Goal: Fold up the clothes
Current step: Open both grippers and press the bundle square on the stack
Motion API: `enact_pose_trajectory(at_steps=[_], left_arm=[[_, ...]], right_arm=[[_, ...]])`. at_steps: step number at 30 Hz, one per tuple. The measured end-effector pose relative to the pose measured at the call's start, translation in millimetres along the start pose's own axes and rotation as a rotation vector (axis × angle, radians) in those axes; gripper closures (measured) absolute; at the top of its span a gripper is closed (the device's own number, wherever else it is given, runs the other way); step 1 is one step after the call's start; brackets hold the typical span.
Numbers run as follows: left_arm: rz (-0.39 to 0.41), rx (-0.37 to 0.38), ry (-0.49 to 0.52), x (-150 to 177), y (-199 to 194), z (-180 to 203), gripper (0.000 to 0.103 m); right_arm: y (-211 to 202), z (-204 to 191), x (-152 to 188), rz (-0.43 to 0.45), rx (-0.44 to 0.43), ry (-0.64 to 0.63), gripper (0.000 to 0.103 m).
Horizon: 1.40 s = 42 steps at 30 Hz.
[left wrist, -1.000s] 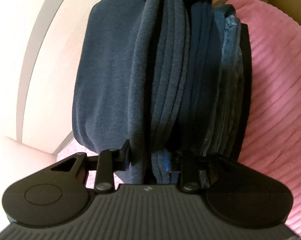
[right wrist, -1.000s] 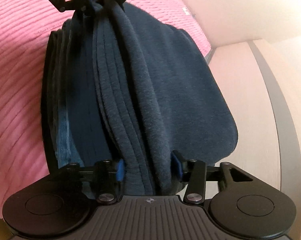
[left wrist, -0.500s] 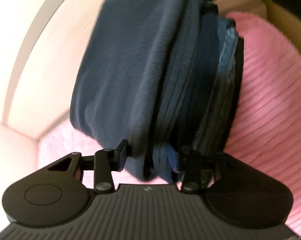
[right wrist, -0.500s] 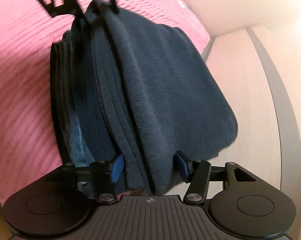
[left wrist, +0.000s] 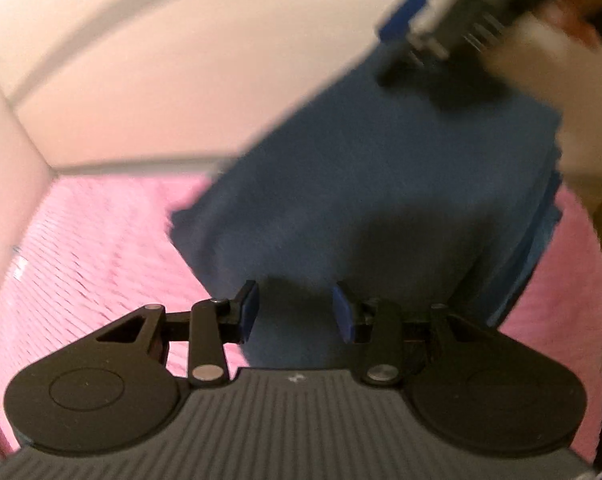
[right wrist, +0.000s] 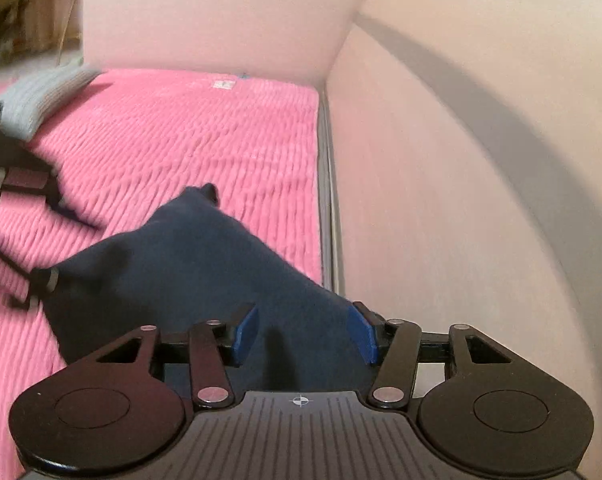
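Your left gripper (left wrist: 295,314) and right gripper (right wrist: 303,332) each hold one end of a stack of folded navy clothes (left wrist: 381,200) above a pink ribbed bedspread (left wrist: 81,260).

In the left wrist view, cloth fills the gap from one blue pad to the other and runs back to the gripper body. That reads as a clamp on the stack, though motion blur softens the edges. From those jaws the stack stretches ahead and up to the right, its broad navy face turned toward the camera and paler blue layers showing along its right edge. It ends where your right gripper sits, blurred, at the top right.

In the right wrist view the jaws are closing with the navy cloth between them, and the fabric reaches both pads. From there the stack runs ahead and to the left, toward your left gripper at the left edge of the frame.

The long axis therefore lies along the line from one pair of jaws to the other. Neither hand is nearer, since each has its own end. The bedspread lies beyond and beneath the cloth in both views. A pale wall panel (right wrist: 441,200) borders it to the right of the right jaws, and a folded grey knit (right wrist: 33,96) rests far ahead to their left.

The likely next move is to set the stack down flat, which would call for both ends to descend together.
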<state>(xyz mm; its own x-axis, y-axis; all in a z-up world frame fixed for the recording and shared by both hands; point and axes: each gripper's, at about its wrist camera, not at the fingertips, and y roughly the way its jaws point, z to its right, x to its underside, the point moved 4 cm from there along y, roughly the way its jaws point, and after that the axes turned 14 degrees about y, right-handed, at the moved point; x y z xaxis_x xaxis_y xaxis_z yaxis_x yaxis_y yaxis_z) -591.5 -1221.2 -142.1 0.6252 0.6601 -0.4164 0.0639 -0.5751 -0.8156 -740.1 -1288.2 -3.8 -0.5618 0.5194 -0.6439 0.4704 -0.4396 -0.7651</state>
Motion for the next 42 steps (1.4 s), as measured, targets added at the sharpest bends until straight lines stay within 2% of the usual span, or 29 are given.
enact_pose_trajectory(at_steps=[1,4,6,9,15,19,22,25,29,32,35,42], left_arm=[[0.001,0.007,-0.012,3,8,1,0.066],[0.013,0.012,-0.038,0,14,2,0.066],[0.002,0.007,-0.024,0,7,-2,0.066],[-0.003,0.021,-0.008,-2,19,0,0.066],[0.007,0.056,0.017,1,26,9,0.065],[0.001,0.049,0.02,-2,31,7,0.065],[-0.011,0.052,0.023,-2,23,5,0.065],[-0.006,0.052,0.028,2,15,1,0.065],[0.046,0.056,-0.014,-1,-1,-5,0.064],[0.048,0.073,-0.037,-1,-2,-3,0.063],[0.002,0.087,-0.025,2,11,5,0.063],[-0.034,0.063,-0.103,10,-4,4,0.059]], right_arm=[[14,12,4,-0.04,0.02,0.032,0.075],[31,40,20,-0.083,-0.01,0.172,0.075],[32,43,24,-0.07,-0.015,0.168,0.075],[34,43,25,-0.074,-0.021,0.184,0.075],[52,21,45,-0.05,-0.008,0.197,0.075],[71,23,40,-0.059,-0.02,0.207,0.075],[59,24,26,-0.078,-0.039,0.207,0.074],[31,21,21,-0.042,-0.044,0.203,0.074],[-16,5,43,-0.007,-0.074,0.232,0.073],[-18,-4,84,-0.097,-0.095,0.262,0.073],[-1,3,111,-0.129,-0.116,0.373,0.074],[3,1,109,-0.124,-0.142,0.343,0.073]])
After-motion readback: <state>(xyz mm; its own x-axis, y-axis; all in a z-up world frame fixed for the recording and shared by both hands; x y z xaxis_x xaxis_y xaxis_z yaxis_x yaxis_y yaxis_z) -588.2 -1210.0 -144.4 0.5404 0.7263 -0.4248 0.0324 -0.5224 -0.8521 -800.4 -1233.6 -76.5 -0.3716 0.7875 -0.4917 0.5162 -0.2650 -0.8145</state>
